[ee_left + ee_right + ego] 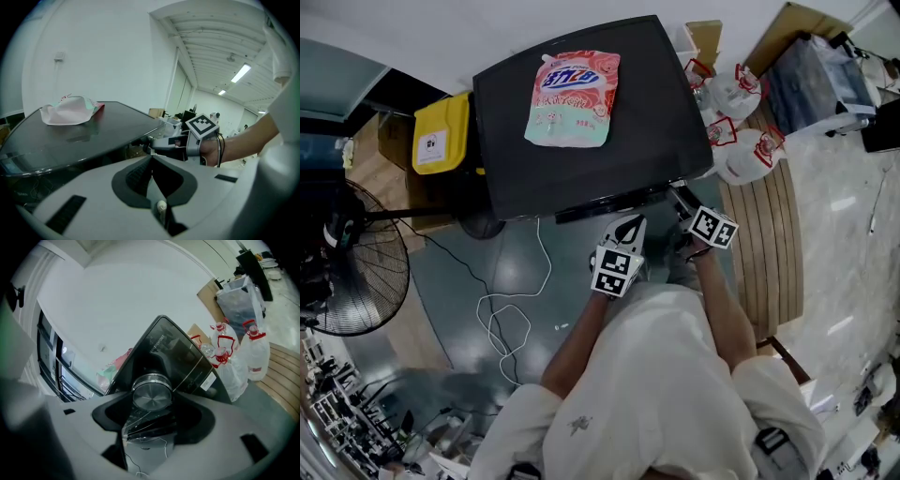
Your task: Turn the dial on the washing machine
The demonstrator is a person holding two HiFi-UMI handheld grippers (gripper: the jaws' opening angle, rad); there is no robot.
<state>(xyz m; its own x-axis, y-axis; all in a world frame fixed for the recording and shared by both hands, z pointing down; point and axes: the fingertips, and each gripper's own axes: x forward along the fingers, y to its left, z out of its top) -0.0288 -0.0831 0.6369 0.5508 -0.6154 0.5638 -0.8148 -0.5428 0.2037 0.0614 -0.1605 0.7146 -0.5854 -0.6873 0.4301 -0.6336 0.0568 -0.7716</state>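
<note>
Two grippers: the left gripper [630, 223] and the right gripper [682, 201] are both held at the front edge of the glossy black top-loading washing machine [581, 169].
Left fingers: pressed together at their tips with nothing between them, just short of the machine's front.
Right fingers: spread and closed on the round brushed-silver dial [151, 398], one finger against each side of it.
Dial position: on the machine's front control panel, near its right corner; the head view does not show it, as the right gripper covers it.
Machine top: a pink and pale green soft detergent pouch [572, 98] lies flat near the back, well apart from both grippers.
Right of machine: clear plastic jugs with red handles [741, 155] stand on the wooden slatted floor.
Left of machine: a yellow plastic bin [441, 136] beside it, and a black wire-caged fan [356, 272] nearer the person.
Floor: a loose white cable [511, 309] lies looped in front of the machine.
</note>
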